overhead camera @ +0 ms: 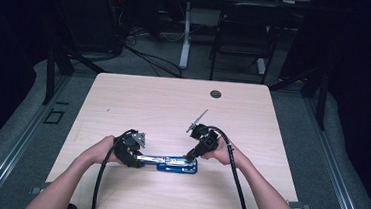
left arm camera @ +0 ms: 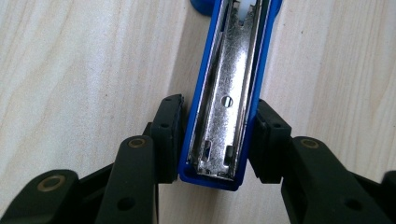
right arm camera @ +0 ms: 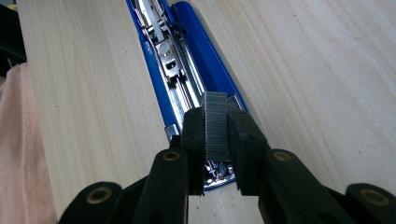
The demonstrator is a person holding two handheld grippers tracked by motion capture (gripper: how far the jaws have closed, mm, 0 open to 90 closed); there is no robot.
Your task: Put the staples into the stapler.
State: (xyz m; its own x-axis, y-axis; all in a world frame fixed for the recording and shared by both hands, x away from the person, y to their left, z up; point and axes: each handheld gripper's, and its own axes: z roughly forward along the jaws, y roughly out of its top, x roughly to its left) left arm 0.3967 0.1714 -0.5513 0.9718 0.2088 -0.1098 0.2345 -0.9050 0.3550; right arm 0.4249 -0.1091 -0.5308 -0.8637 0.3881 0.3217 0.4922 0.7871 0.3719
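A blue stapler [overhead camera: 171, 163] lies opened out flat near the table's front edge, its metal channel facing up. My left gripper [left arm camera: 215, 135] is shut on the end of the stapler's blue top arm [left arm camera: 224, 93], one pad on each side. My right gripper [right arm camera: 215, 135] is shut on a grey strip of staples [right arm camera: 215, 126], held upright just over the near end of the stapler's magazine channel [right arm camera: 180, 79]. In the high view the left gripper [overhead camera: 137, 153] sits at the stapler's left end and the right gripper [overhead camera: 192, 155] comes down over its right part.
The light wooden table [overhead camera: 173, 108] has a round cable hole [overhead camera: 216, 94] at the back. A thin grey piece [overhead camera: 197, 120] lies behind the right gripper. Beyond the table stand a black chair [overhead camera: 244, 34] and cables on the floor.
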